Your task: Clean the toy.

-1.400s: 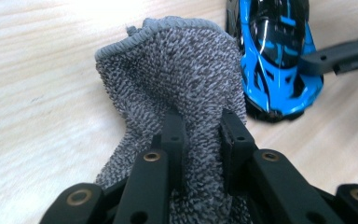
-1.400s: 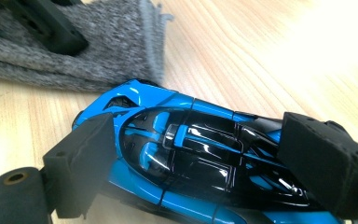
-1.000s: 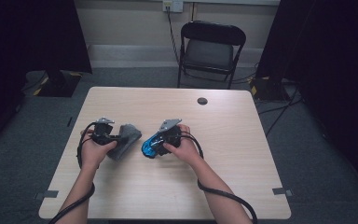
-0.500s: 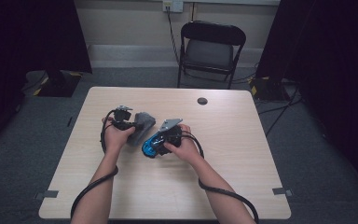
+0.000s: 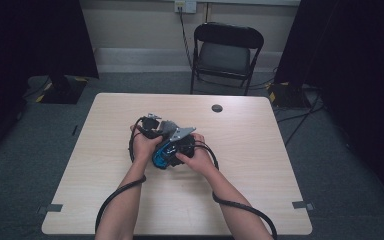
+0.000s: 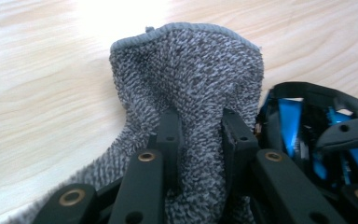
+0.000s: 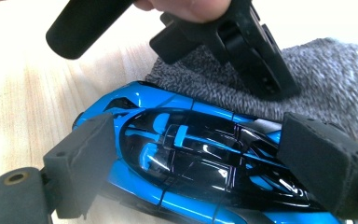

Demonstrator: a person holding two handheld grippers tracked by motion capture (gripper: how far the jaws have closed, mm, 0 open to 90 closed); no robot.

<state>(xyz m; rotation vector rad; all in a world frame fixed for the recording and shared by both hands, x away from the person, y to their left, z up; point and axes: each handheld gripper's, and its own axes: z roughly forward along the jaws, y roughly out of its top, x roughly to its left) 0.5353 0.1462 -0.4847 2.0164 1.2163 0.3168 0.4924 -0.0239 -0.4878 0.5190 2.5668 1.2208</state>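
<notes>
- Step in hand: a grey cloth (image 6: 186, 88) is being brought against a blue toy car (image 7: 186, 158), apparently to wipe it; both sit together near the middle of the table (image 5: 260, 200).
- Left gripper (image 6: 200, 135): jaws pinched on a fold of the cloth, which bunches between them. They have just been easing open a little, yet the pads bear on the fabric on both sides.
- Right gripper (image 7: 196, 163): jaws clamped across the car, one pad on each flank, holding it low over the tabletop.
- The cloth lies just beside the car, touching its far side in the right gripper view.
- Next move, by judgement: the cloth must be drawn over the car's body while the right grip holds firm; the loosening left pinch risks dropping the fabric.
- Room: the work is well apart from every table edge. A small dark disc (image 5: 217, 108) lies toward the far edge, out of the way. Cables trail off the near edge.
</notes>
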